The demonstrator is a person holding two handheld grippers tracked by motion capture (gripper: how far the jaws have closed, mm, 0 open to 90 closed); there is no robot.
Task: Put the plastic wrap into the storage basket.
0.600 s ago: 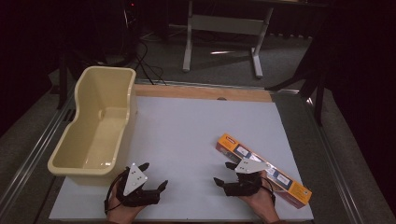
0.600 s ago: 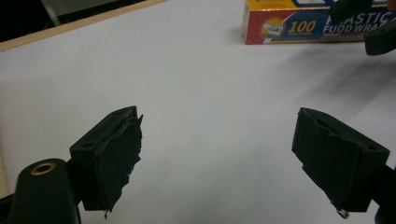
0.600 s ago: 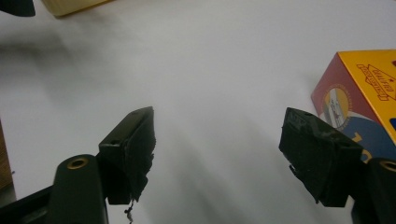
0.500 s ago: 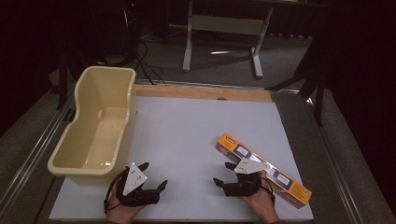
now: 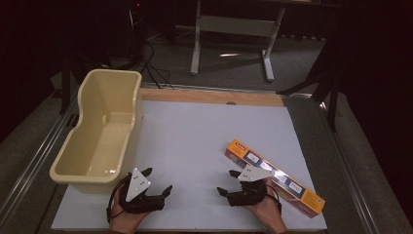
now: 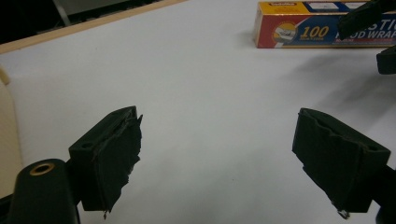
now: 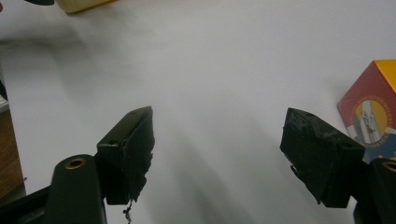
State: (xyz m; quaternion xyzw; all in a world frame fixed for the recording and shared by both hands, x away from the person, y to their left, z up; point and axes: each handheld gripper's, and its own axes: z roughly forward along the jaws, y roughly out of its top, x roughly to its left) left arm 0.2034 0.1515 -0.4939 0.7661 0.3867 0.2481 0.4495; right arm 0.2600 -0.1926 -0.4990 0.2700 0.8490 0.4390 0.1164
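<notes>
Lying right: wrap box (image 5: 275,177) | tub (image 5: 100,130) left | grippers apart, empty

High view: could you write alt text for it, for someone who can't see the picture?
A person's two hands each hold an open black gripper, the left gripper and right gripper, low over a white table. A cream plastic tub sits at the left and a long orange food wrap box lies beside the right gripper.

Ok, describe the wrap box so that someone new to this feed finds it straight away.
Start at the white table top and go to its near right corner. The long narrow box lies flat there on a diagonal, beside the right gripper. It is orange and red, unlike the pale yellow tub at left.
</notes>
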